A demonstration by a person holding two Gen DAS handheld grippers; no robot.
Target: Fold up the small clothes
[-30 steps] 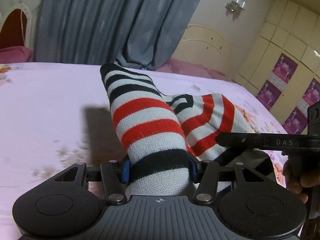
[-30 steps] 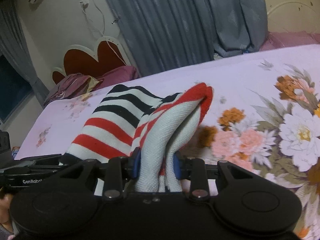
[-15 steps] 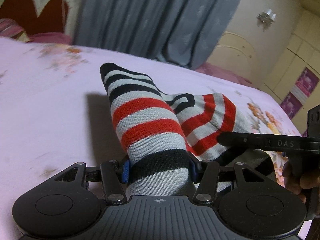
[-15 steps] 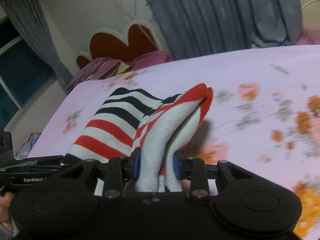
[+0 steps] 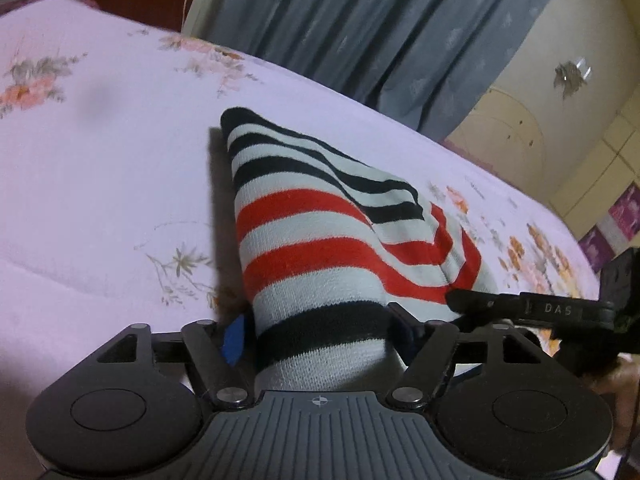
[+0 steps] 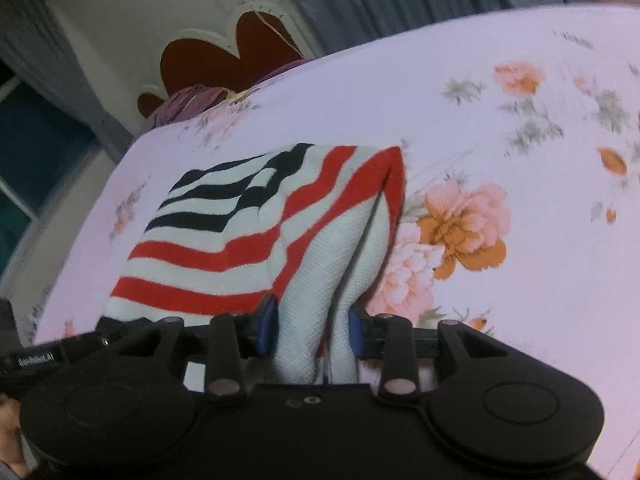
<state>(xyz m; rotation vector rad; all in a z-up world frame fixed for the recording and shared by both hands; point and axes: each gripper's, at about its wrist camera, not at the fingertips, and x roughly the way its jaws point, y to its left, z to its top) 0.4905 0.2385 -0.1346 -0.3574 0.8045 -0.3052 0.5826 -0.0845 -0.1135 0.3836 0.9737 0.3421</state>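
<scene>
A small knit garment (image 5: 320,240) with red, black and white stripes lies folded on the pink floral bed sheet (image 5: 100,200). Its near edge runs up between the jaws of my left gripper (image 5: 320,332). Those jaws are opening, and the blue left pad (image 5: 234,338) stands clear of the cloth. In the right wrist view the garment (image 6: 224,240) spreads flat to the left. My right gripper (image 6: 312,328) pinches its bunched white edge; its jaws are just starting to open, pads still on the fabric. The right gripper's finger (image 5: 520,308) reaches in from the right.
Grey curtains (image 5: 380,40) hang behind the bed. A red heart-shaped headboard (image 6: 240,48) and a purple pillow (image 6: 188,104) sit at the far end. Cream wardrobe doors (image 5: 600,140) stand to the right, a dark window (image 6: 24,180) to the left.
Both grippers came down toward the bed and the garment now lies flatter on the sheet. The left jaws have spread, and the left pad has come off the cloth.
</scene>
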